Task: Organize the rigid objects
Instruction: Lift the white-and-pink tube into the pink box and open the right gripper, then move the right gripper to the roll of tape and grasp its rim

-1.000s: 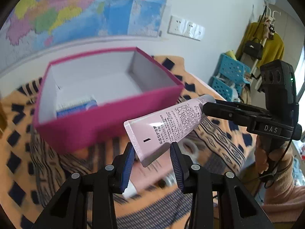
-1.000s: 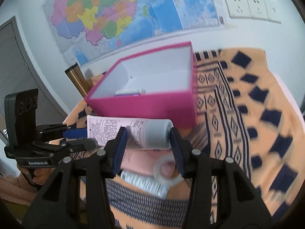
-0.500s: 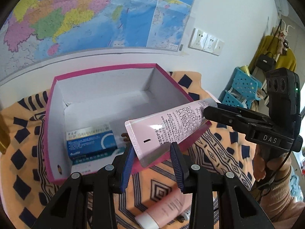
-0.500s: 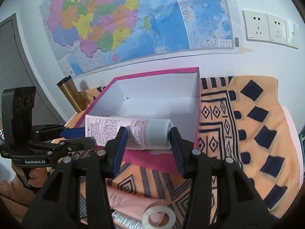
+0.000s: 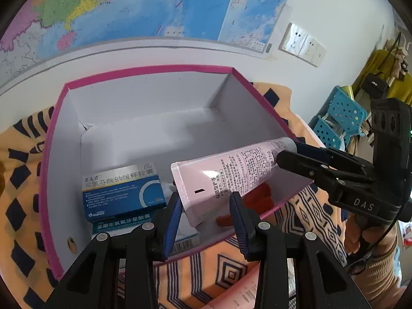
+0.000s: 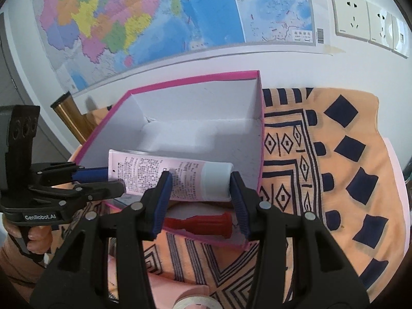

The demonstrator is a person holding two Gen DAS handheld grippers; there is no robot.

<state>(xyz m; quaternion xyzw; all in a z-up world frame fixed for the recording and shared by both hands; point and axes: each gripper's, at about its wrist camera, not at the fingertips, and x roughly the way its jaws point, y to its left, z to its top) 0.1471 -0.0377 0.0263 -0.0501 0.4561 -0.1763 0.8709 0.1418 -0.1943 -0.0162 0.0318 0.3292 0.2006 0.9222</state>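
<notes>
A pink tube (image 5: 226,175) with a grey cap hangs level over the open pink box (image 5: 144,73), held at both ends. My left gripper (image 5: 204,206) is shut on its flat crimped end, and in the right wrist view that left gripper (image 6: 113,180) clamps the tube (image 6: 159,170) from the left. My right gripper (image 6: 199,182) is shut on the cap end; the left wrist view shows the right gripper (image 5: 291,154) coming in from the right. Inside the box (image 6: 193,79) lie blue medicine cartons (image 5: 123,193) and a red handle-shaped piece (image 6: 200,222).
The box rests on an orange cloth (image 6: 334,180) with dark diamonds, against a wall with a map and sockets (image 6: 352,18). On the cloth nearer me lie a tape roll (image 6: 195,302) and another pink tube (image 5: 231,298). Blue baskets (image 5: 342,118) stand off to the right.
Both grippers carried the tube forward from in front of the box's near wall to above its open inside. The grips on the tube have not changed.
</notes>
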